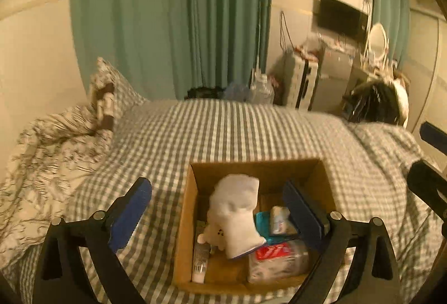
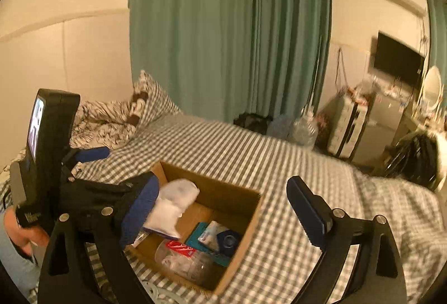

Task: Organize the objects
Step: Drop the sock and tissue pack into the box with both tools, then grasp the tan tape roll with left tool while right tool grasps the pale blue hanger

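Observation:
An open cardboard box (image 1: 187, 217) sits on the checked bed; it also shows in the right wrist view (image 2: 248, 223). Inside lie a white plush toy (image 1: 237, 217) (image 2: 173, 206), a white tube (image 1: 199, 259), a clear plastic bottle with a red label (image 1: 276, 259) (image 2: 184, 256), a teal packet (image 1: 264, 225) (image 2: 199, 237) and a small pale pack (image 1: 279, 218) (image 2: 212, 231). My left gripper (image 1: 218, 209) is open and empty, hovering over the box. My right gripper (image 2: 223, 209) is open and empty above the box's right side.
The grey checked bedspread (image 1: 237, 130) spreads all round the box. A crumpled patterned duvet (image 1: 47, 147) and pillow (image 1: 111, 85) lie at the left. Green curtains (image 1: 173, 16), a suitcase (image 1: 301, 80) and a dark bag (image 1: 371, 102) stand beyond the bed.

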Demonstrator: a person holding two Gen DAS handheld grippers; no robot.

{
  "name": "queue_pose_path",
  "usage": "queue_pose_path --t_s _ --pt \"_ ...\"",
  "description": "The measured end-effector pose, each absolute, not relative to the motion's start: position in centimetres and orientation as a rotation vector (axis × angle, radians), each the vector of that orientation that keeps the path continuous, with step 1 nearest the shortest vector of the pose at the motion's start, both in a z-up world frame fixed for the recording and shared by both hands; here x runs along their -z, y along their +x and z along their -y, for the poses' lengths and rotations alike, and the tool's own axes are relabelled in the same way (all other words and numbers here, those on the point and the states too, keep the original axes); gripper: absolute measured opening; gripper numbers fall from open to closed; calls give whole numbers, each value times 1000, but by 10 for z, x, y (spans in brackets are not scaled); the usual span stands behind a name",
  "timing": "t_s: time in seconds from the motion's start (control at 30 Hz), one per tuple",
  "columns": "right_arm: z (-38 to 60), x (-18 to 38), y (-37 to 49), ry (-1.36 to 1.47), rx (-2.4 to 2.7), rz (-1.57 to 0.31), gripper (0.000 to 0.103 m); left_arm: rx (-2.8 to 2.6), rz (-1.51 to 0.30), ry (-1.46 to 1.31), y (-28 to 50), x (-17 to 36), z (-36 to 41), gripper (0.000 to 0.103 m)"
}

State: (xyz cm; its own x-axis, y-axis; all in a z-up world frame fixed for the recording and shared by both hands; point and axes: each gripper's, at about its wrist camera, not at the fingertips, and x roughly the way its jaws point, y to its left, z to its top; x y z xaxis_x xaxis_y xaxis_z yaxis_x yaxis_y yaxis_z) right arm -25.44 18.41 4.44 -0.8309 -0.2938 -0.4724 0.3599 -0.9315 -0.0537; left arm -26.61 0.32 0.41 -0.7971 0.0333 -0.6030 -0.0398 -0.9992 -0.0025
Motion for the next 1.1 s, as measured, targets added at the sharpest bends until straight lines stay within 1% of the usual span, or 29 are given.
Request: queue_pose_path --t_s 0.13,0.27,0.4,0.5,0.7,0.83,0.93,1.1 --pt "-197 -84 -217 595 2739 -215 96 -2989 -20 -914 -230 -45 -6 99" --pt "-206 -105 -183 567 2741 -212 97 -3014 -18 -858 -189 -72 -12 103" --pt "-216 -107 -153 565 2744 -251 99 -3022 -17 -858 -155 -76 -13 103" --pt "-222 -94 -137 596 2737 -267 100 -3045 -32 -883 -133 -63 -15 103" --pt "-234 -26 -119 750 2733 -272 100 -3045 -10 -1064 -115 2 -8 103" --pt "-233 38 -127 861 2745 -294 100 -3006 0 -1208 -112 59 -8 103" --pt "-231 76 -135 941 2740 -322 100 -2949 15 -1341 -111 108 -9 103" --pt "-232 120 -148 1057 2690 -233 100 -2847 -2 -1486 -112 163 -16 103"
